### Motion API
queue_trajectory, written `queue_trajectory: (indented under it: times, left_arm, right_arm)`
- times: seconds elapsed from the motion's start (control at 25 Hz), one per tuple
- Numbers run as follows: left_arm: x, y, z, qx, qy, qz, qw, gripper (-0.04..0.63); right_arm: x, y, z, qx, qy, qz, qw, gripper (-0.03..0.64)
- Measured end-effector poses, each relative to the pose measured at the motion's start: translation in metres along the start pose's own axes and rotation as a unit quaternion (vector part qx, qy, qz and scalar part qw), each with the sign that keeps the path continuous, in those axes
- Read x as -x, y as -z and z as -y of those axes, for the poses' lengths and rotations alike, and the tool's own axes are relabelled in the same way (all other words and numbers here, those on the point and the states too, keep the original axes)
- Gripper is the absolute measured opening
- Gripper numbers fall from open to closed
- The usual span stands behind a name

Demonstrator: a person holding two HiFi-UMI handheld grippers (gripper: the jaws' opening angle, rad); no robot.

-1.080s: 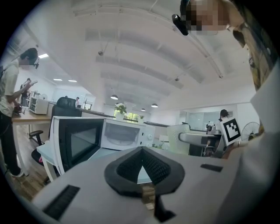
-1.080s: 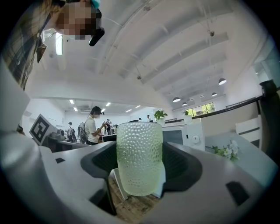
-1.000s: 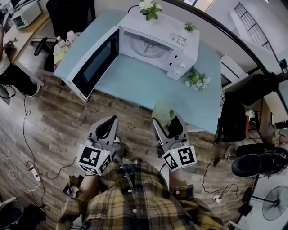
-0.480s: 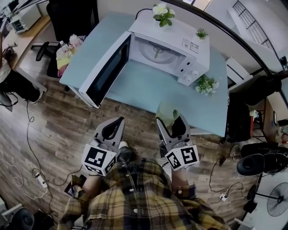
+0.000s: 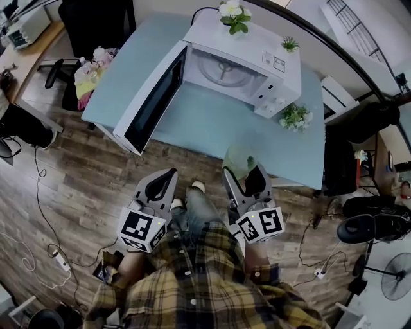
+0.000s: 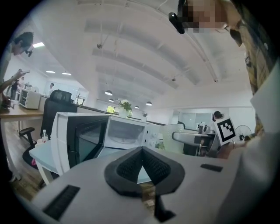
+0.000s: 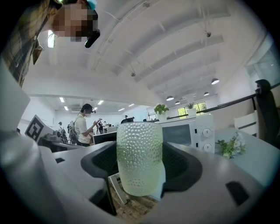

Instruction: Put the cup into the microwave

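Wood flooring (image 5: 70,186) runs under everything, and a pale blue table (image 5: 192,122) stands on it ahead of me. At the table's far left corner sits a small heap of soft, colourful things (image 5: 90,67), with a black office chair (image 5: 90,26) behind it.

Next along, the microwave door (image 5: 151,96) hangs wide open, swung out to the left so that its dark window faces the table's middle. The white microwave (image 5: 270,48) itself stands toward the back of the table, its cavity open to me and the glass turntable (image 5: 225,71) bare inside. A flowering plant (image 5: 232,14) stands on its roof near the back, and a smaller green plant (image 5: 290,44) stands on the roof above the control knobs. Just right of the microwave a little bunch of white flowers (image 5: 295,117) lies on the tabletop.

Closer to me, over the floor, my left claw (image 5: 164,180) has its jaws pressed together at the tips, with nothing between the black pads.

My right claw (image 5: 244,175) is pinching the cup (image 7: 140,157), a pale green dimpled glass standing upright between the pads with its rim above them. From the head view the cup sits over the table's near edge, well apart from the microwave and outside it.
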State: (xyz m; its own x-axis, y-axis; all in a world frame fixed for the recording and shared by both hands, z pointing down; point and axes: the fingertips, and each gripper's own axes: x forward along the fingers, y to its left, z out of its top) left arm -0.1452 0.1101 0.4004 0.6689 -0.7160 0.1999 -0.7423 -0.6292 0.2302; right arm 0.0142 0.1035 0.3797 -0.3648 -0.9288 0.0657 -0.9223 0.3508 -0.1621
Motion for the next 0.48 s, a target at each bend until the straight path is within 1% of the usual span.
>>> queue_trajectory:
  times: [0.2, 0.48]
  left_arm:
    - [-0.015, 0.002, -0.009, 0.01, 0.005, -0.006, 0.9999, -0.011]
    - [-0.054, -0.007, -0.023, 0.009, 0.013, -0.006, 0.9999, -0.011]
  right_arm:
    - [-0.013, 0.004, 0.005, -0.001, 0.001, -0.012, 1.0, 0.325]
    - [-0.045, -0.001, 0.032, 0.0, 0.006, -0.01, 1.0, 0.325]
